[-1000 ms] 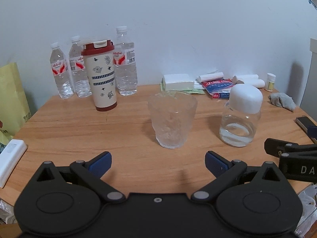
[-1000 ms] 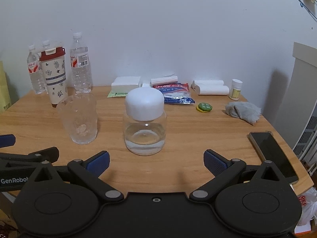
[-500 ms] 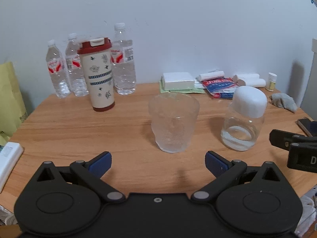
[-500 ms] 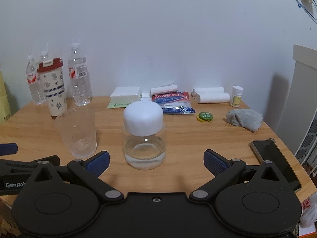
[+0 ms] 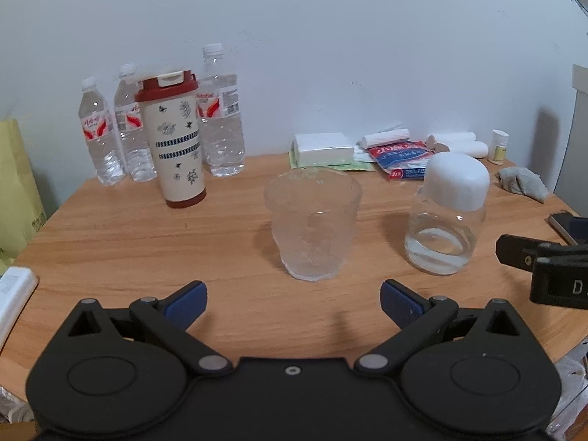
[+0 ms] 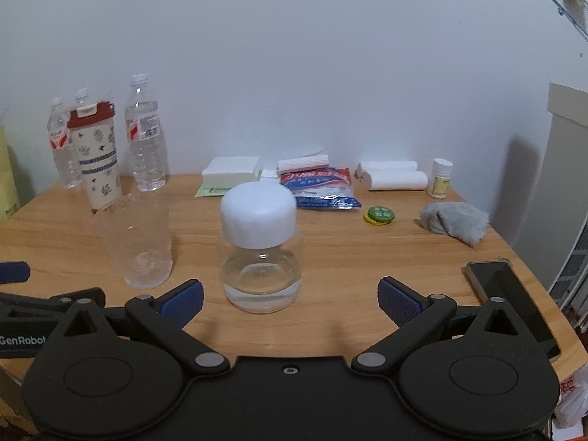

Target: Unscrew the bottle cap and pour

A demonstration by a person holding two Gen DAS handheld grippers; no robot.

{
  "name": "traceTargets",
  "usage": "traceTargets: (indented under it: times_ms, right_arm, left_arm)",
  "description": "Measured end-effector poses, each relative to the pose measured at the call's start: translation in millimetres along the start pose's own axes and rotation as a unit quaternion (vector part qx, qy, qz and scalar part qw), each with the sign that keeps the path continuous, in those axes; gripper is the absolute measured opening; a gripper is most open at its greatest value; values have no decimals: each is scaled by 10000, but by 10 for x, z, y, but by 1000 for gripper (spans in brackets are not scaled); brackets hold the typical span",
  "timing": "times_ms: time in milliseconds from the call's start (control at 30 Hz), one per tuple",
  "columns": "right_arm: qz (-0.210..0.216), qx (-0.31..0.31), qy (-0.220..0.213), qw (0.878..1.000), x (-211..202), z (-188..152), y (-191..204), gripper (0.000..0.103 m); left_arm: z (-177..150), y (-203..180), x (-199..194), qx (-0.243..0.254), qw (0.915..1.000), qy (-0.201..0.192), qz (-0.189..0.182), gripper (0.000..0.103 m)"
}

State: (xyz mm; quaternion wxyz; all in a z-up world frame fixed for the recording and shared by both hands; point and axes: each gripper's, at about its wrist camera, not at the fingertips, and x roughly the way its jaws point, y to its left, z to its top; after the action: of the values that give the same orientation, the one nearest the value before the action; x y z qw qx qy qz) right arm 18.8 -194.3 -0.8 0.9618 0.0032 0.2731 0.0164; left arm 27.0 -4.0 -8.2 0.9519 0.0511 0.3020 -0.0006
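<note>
A small clear bottle [image 6: 261, 275] with a white cap [image 6: 258, 215] stands on the wooden table [image 6: 349, 257], a little water in it. It also shows in the left wrist view [image 5: 443, 239]. A frosted empty glass [image 5: 312, 224] stands left of it and shows in the right wrist view [image 6: 141, 242]. My left gripper [image 5: 292, 303] is open, just short of the glass. My right gripper [image 6: 290, 299] is open, close in front of the bottle, touching nothing.
Three water bottles [image 5: 220, 117] and a red-lidded tumbler [image 5: 172, 139] stand at the back left. Tissue packs and a blue-red packet [image 6: 319, 187] lie along the wall. A grey cloth [image 6: 454, 220], a green cap [image 6: 380, 215] and a phone [image 6: 511, 301] lie right.
Both grippers have drawn a little closer to the table objects and tilted slightly. The bottle now sits nearer the right gripper's fingers. Jaws stay open.
</note>
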Motion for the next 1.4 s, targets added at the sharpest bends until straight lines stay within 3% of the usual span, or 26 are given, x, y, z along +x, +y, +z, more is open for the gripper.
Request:
traceTargets:
  times_ms: [133,233,767,1033,1167,1300,1400]
  right_arm:
    - [154,-39,140,9998,100,2,-27,103]
    - [168,-86,29,9998,120,5,-23,103]
    - [288,-87,-163,9994,138,22,-33,103]
    - [414,-61,-322,9986,116,9,-140,103]
    - [444,63,-367,9983,125,24,-259,103]
    - [43,38,-539,9985,183,8,-307,103]
    - [11,77,-635,9980,214,-2,-370,103]
  left_arm:
    - [2,-59,35,92,9999,-65,129,102]
    - [12,-61,62,45,10000,-17,-32,102]
    - [16,-139,123,93,9998,-6,-167,102]
    - [-5,-363,196,439,9985,-26,-335,102]
    - [-29,-477,240,641,9957,44,-663,102]
    - [-40,-541,289,638,9927,139,-1013,102]
    - [-39,-584,344,670,9908,164,-1164,102]
